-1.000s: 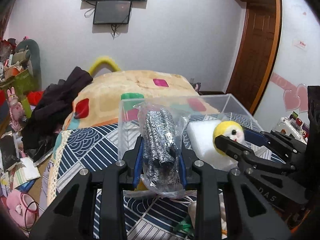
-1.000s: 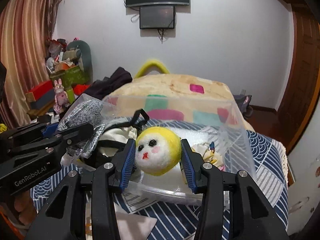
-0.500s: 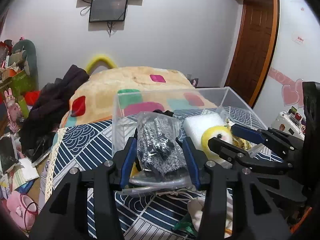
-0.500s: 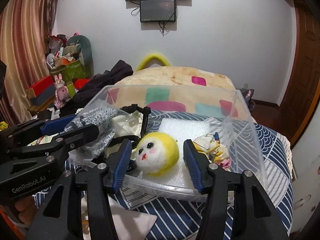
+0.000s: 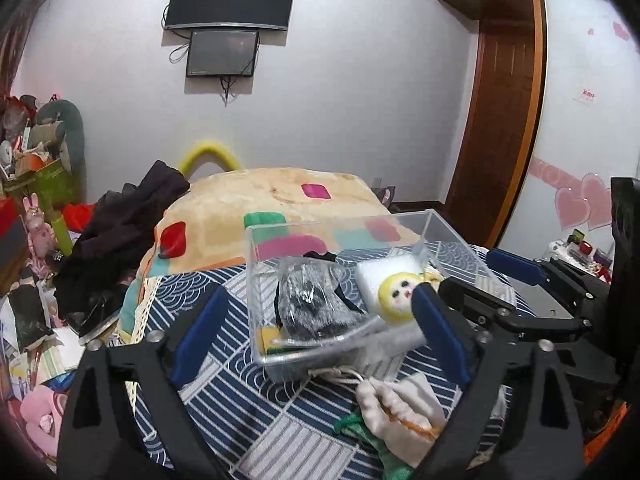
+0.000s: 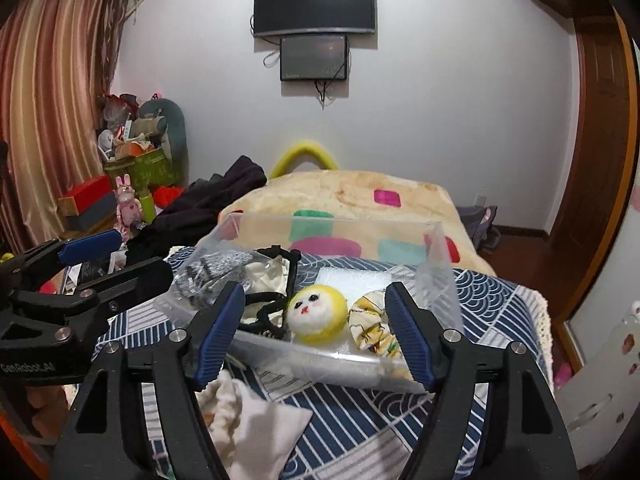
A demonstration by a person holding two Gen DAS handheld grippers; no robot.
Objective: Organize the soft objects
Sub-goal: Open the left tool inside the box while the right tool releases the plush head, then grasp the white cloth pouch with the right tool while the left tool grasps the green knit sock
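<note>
A clear plastic box [image 5: 256,280] [image 6: 436,264] stands on the blue patterned cloth. Inside lie a bagged grey knit item [image 5: 312,304] [image 6: 212,272], a yellow plush ball with a face [image 5: 396,296] [image 6: 316,312], a white foam block [image 5: 384,272] [image 6: 352,280], a yellow patterned cloth [image 6: 372,328] and a black cord [image 6: 276,304]. My left gripper [image 5: 316,336] is open and empty, just in front of the box. My right gripper [image 6: 316,340] is open and empty, also in front of the box. A cream drawstring pouch [image 5: 400,408] [image 6: 248,420] lies on the cloth before the box.
A beige blanket with coloured squares [image 5: 280,200] covers the bed behind the box. Dark clothes [image 5: 120,232] are piled at the left. Toys and boxes [image 6: 132,184] crowd the far left. A wooden door [image 5: 504,120] stands at the right.
Both grippers opened and drew back. The bagged grey item left my left gripper and the yellow plush ball left my right; both now lie in the box.
</note>
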